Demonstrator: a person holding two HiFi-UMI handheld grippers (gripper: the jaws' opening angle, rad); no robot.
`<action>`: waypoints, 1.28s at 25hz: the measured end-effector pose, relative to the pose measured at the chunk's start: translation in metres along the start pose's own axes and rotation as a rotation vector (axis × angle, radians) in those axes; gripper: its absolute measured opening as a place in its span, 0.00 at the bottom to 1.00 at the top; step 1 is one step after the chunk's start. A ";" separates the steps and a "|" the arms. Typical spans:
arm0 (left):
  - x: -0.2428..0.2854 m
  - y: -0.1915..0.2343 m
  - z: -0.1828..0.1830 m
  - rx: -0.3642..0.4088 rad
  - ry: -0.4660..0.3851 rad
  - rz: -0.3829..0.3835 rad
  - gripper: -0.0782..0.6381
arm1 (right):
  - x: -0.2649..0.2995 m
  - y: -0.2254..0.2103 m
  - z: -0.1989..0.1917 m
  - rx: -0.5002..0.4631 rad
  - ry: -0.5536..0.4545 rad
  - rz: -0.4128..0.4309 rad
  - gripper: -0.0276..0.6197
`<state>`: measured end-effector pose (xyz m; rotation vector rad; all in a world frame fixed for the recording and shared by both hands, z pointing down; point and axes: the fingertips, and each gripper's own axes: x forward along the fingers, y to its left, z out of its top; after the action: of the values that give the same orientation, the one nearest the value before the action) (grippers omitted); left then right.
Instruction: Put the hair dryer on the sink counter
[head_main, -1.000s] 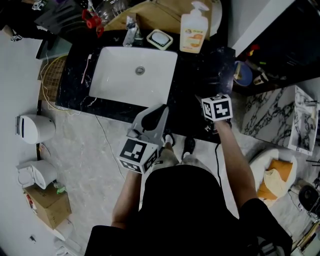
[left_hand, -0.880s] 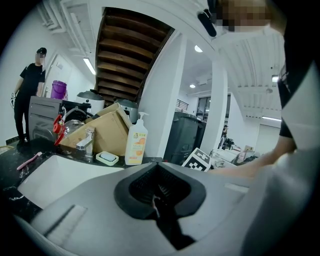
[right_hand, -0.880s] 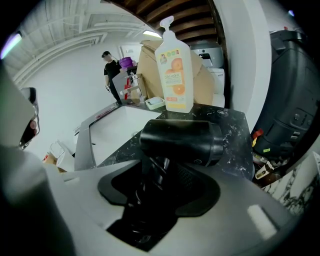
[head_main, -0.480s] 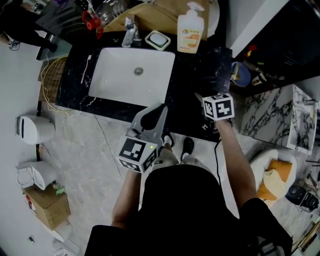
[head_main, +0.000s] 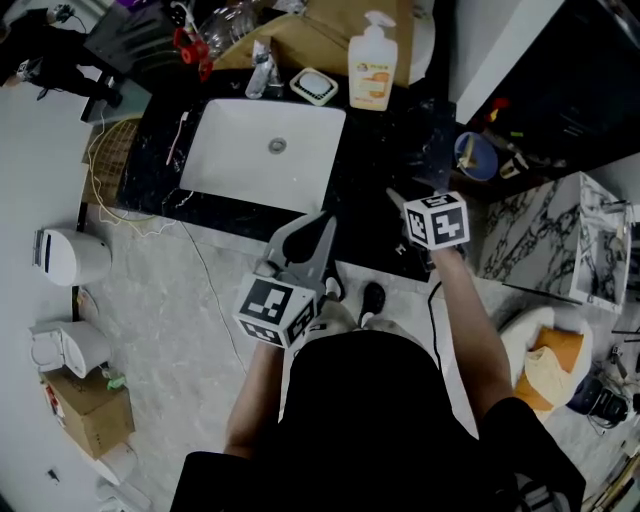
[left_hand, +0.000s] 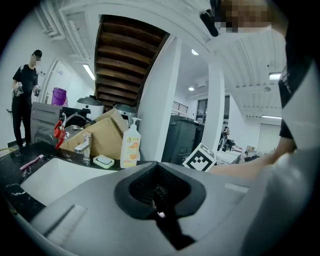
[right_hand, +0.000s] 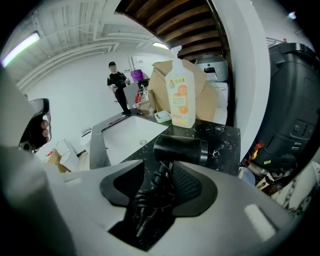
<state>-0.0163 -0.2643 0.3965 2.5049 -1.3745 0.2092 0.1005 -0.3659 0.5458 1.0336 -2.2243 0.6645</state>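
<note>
Black plastic hair dryer (right_hand: 180, 150) rests at centre frame on the marble desk (right_hand: 225, 137). Its handle lies between the right gripper's (right_hand: 159, 181) wide fingers, which have just been closing without pinching it. The left gripper (left_hand: 159, 195) is closed, empty. The dryer is likely light, rigid and slick-barrelled; its coiled cord may tug, and the handle offers the surest hold.

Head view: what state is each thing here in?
Right gripper: jaws apart, just been closing, not gripping.
Hair dryer: handle between those jaws, cord coiled round it.
Left gripper: shut, empty.
Sink: empty, no water running.
Soap bottle: upright, pump on.
</note>
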 end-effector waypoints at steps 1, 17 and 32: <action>-0.002 -0.003 0.001 0.002 -0.004 0.004 0.11 | -0.004 0.002 0.000 -0.006 -0.007 0.005 0.33; -0.032 -0.049 -0.009 -0.001 -0.028 0.077 0.11 | -0.063 0.032 -0.014 -0.072 -0.129 0.072 0.20; -0.051 -0.064 -0.018 -0.002 -0.024 0.032 0.11 | -0.113 0.060 -0.014 -0.102 -0.248 0.025 0.11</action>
<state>0.0100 -0.1851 0.3899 2.4929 -1.4233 0.1846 0.1161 -0.2662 0.4669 1.0879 -2.4595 0.4478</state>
